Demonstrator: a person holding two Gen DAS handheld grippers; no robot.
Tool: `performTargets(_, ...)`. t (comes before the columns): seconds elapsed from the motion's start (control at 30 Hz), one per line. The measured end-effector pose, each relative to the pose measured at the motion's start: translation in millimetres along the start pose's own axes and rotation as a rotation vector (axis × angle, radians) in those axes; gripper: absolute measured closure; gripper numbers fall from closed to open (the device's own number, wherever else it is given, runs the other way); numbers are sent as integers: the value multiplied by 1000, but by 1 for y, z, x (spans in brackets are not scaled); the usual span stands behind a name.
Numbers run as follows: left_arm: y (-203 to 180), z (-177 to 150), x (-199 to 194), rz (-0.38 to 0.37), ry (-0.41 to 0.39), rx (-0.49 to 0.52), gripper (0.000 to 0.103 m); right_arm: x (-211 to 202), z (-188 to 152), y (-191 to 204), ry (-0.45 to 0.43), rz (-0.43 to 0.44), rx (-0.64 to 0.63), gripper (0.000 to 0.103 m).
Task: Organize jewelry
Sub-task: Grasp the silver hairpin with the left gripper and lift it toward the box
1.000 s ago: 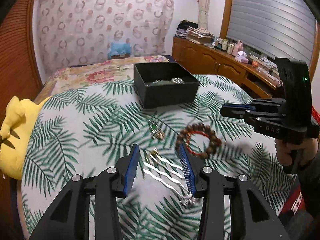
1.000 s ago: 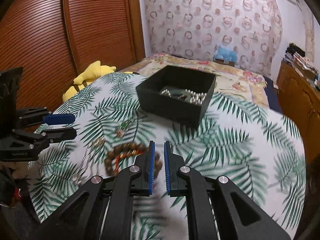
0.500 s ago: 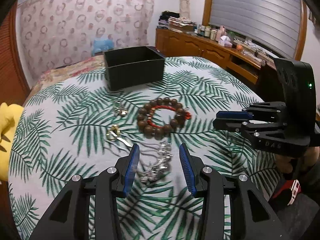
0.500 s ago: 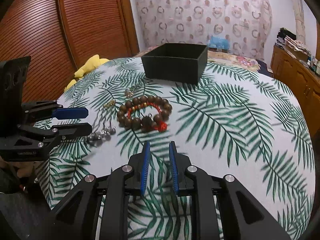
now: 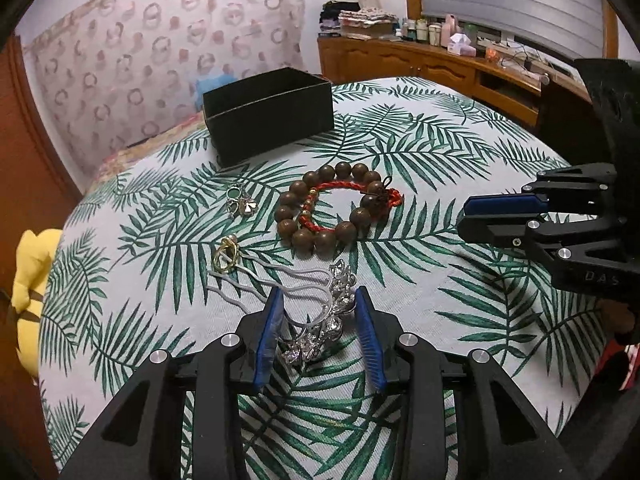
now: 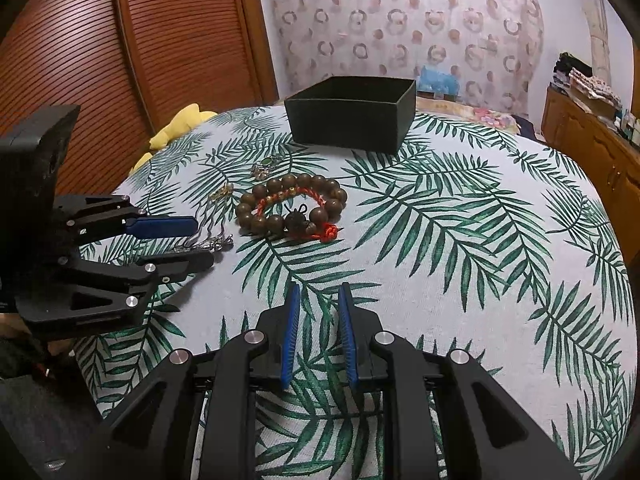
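Two grippers: both mine, unclenched.
Left gripper [image 5: 319, 322]: straddling silver wavy-pronged hair comb [image 5: 320, 316], not pinched.
Right gripper [image 6: 318, 330]: over palm-leaf cloth [image 6: 460, 240], holding nothing.

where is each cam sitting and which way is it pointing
Left wrist: on the left gripper, low over the tablecloth, facing the black box and sideboard; its open fingers flank the silver hair comb.
Right wrist: on the right gripper, facing the box and wardrobe; own fingers slightly apart, nothing between them.
Shared: box, bead bracelet, comb, and each other's gripper.
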State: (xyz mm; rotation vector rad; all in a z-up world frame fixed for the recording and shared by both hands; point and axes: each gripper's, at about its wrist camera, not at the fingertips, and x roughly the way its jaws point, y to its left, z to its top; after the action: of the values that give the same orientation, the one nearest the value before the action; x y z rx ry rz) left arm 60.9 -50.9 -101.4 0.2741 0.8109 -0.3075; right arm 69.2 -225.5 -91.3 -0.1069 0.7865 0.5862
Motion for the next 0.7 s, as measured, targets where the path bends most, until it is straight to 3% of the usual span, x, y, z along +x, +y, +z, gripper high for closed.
performTargets(0.03,-2,-1,-1,10,-11,16,73,0,0,0,1,-1,-2,81)
performTargets(0.07,-4,-1,-3,6,-20,25,87,0,0,0,1,1,-3,81)
performTargets(0.23,0,0,-16,-3,-57,10,90,2,0,1,4,-2,-3,81)
performTargets(0.43,17,5,-54,-21,-168,-52,96,4,3,4,15,-27,-23,81)
performTargets(0.7,44,7,-78,-31,-243,-146,96,4,29,16,0,-13,-84,81)
